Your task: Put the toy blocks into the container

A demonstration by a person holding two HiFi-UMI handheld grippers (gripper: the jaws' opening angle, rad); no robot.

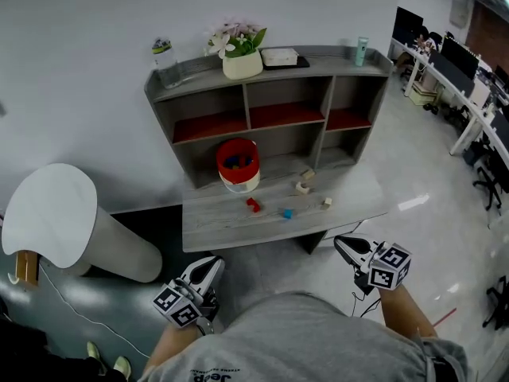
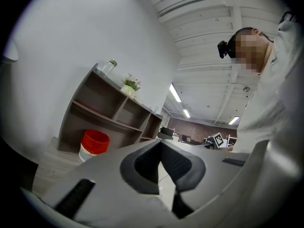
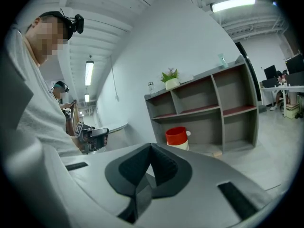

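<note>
Right hand-held gripper (image 3: 151, 146): jaws together, nothing between them.
Container (image 3: 176, 137): red with a white base, upright before the shelf unit (image 3: 209, 109).
Block (image 3: 217, 153): pale, near the container's right.
Left hand-held gripper (image 3: 92, 137): at the far left.

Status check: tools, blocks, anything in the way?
Left tool, right tool shut, empty. Blocks loose on desk, outside bucket. Nothing in the way.

Grey shelf unit (image 1: 328, 60), potted flowers (image 1: 242, 62), bottle (image 1: 165, 60)
</note>
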